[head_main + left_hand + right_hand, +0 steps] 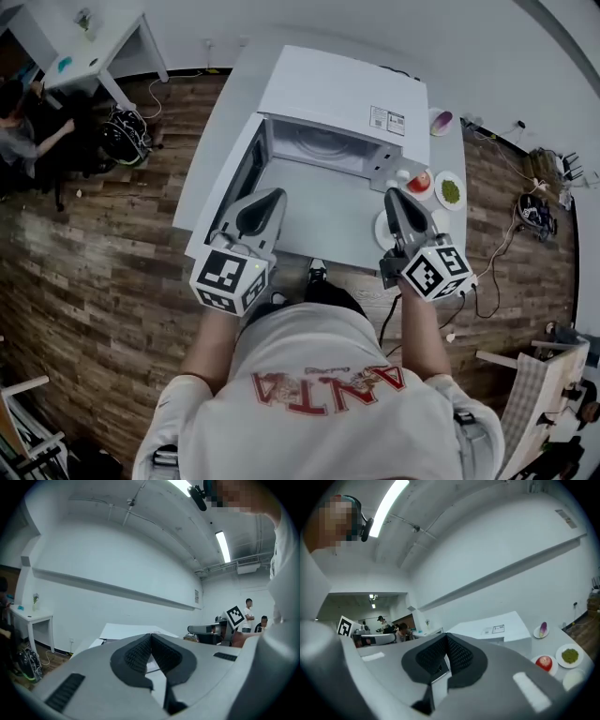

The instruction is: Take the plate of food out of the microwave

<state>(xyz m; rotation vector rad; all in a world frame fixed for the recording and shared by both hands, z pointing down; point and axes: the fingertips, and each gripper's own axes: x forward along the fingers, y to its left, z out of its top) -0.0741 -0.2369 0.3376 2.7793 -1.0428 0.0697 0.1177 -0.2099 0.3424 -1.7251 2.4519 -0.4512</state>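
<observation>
Nearest the camera, the person's white shirt is cut off by the lower edge of the head view. Just ahead, the left gripper and the right gripper are held side by side over the near part of the desk. Each gripper's own view shows its fingers pressed together with nothing between them. The right gripper covers most of a white plate, so what lies on it cannot be told.

Beyond the grippers the microwave stands on the desk, its door swung open to the left. From above, little of the cavity can be seen. Only a pale rounded form shows on its floor, and the plate of food cannot be made out there with any certainty.

To the right of the microwave, three small dishes sit on the desk. One holds a red round fruit and one just beside it holds a green heap. A third, farther back, holds a purple piece.

Farther off on the wooden floor lies a dark bag, near a small white desk. A seated person is cut by the left edge, and cables trail at the right.
</observation>
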